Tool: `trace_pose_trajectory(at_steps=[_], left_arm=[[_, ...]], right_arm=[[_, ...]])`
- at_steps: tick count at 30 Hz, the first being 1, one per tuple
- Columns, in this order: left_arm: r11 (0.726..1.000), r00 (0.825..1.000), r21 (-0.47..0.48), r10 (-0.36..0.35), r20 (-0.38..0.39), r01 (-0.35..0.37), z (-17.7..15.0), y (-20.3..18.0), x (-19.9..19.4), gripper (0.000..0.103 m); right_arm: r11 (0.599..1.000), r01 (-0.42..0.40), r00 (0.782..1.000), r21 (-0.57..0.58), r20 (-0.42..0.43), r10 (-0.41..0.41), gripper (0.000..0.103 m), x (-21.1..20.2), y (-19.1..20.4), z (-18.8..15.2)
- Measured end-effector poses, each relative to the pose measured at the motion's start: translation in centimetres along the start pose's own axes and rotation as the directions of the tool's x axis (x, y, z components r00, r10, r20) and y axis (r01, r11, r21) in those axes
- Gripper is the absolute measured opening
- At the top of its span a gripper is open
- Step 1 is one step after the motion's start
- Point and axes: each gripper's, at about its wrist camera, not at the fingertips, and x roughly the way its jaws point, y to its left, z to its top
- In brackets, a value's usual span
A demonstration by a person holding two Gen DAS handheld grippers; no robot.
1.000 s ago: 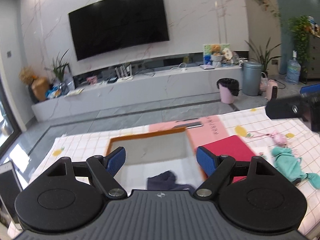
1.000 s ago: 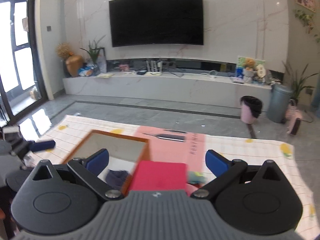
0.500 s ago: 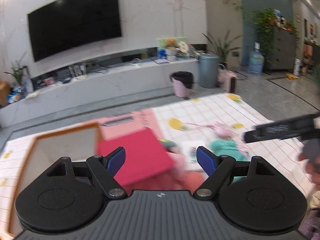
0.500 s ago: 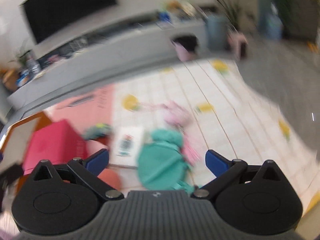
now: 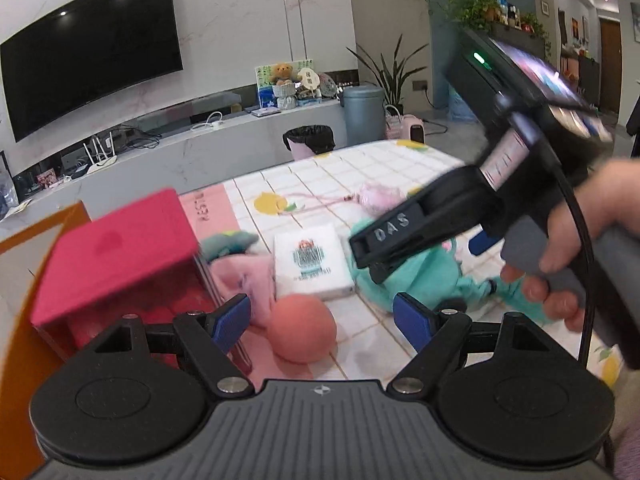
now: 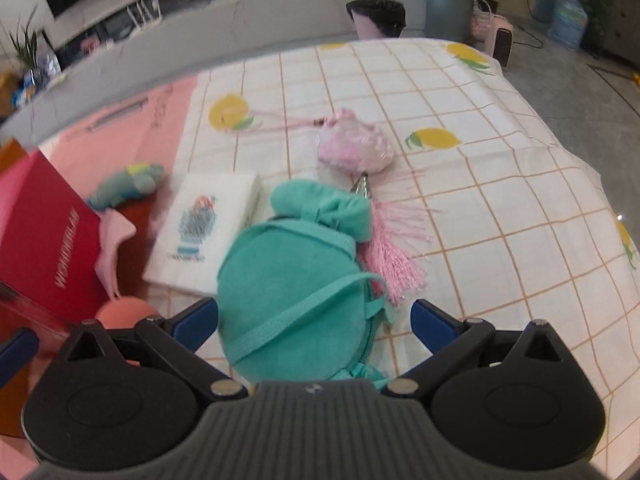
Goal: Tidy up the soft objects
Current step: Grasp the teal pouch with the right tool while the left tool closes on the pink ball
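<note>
— Two grippers, both with jaws spread wide? What sits between them?

— Yes, both released. The left gripper holds nothing; an orange ball lies on the surface between its blue pads, touching neither. The right gripper hangs over a teal pouch, which fills most of the gap between its jaws; whether the pads touch the pouch I cannot tell.

— Any containers?

— At far left, a red box stands tilted, with an orange-edged tray beside it. What lies inside either, I cannot tell from these views. A pink cloth lies against the box's right side.

— And moving right from there?

— A small blue-green plush lies just beyond the box on a pink mat. Next comes a white tissue pack, flat on the checked cloth, with the ball near its front corner. The pouch is just right of the pack and overlaps its edge. Behind the pouch lies a pink pompom with a thin cord trailing left and a pink tassel running down along the pouch's right side.

— Anything in the way?

— In the left wrist view the right gripper's black body crosses above the pouch and hides much of it, gripped by the person's right hand. The tassel touches the pouch's right edge. Far behind, a television hangs on the wall.
</note>
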Motion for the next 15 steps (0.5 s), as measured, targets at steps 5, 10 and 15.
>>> trace_pose_trajectory(at_steps=[5,10,15], left_arm=[[0.998,0.998,-0.06,0.003,0.056,0.0,-1.1,-0.3,0.4,0.095],[0.991,0.993,-0.09,0.106,0.049,-0.102,-1.8,-1.1,1.7,0.095],[0.985,0.99,-0.108,0.135,-0.027,-0.138,-2.4,-1.0,3.6,0.095]], right_arm=[[0.999,0.007,1.0,-0.031,-0.012,-0.007,0.1,0.6,0.8,0.2],[0.997,0.037,0.998,-0.065,-0.044,-0.04,0.1,1.4,1.6,-0.2],[0.998,0.031,0.998,-0.063,-0.06,-0.035,0.1,2.1,2.2,-0.5]])
